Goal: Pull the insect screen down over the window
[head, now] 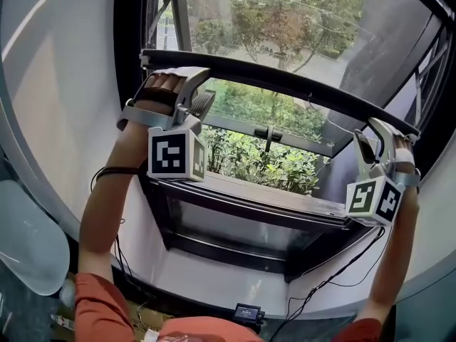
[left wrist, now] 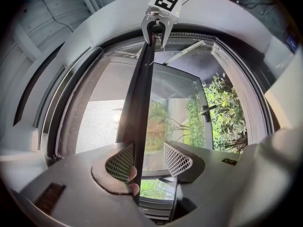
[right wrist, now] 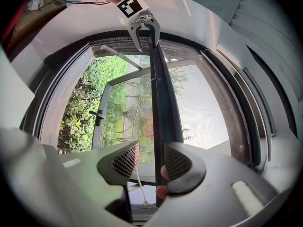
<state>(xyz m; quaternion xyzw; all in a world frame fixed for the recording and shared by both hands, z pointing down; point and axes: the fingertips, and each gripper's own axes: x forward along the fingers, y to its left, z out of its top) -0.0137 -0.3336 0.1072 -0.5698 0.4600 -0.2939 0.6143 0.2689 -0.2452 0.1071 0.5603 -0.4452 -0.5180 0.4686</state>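
Straddling the dark, rigid pull bar of the fine grey mesh insect screen, which sits partway down the window, the left tool and right tool stand wide, one pad of each resting on the bar. The bar is probably light and stiff and the mesh fragile, so hold the bar near both ends. Only the gripper views show the jaw gaps; only the head view shows the uncovered opening below.

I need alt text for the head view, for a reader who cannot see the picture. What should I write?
A person, arms raised, has the left gripper at the left end of the insect screen's dark bar and the right gripper at its right end. Beneath the bar, the window looks out on green bushes.
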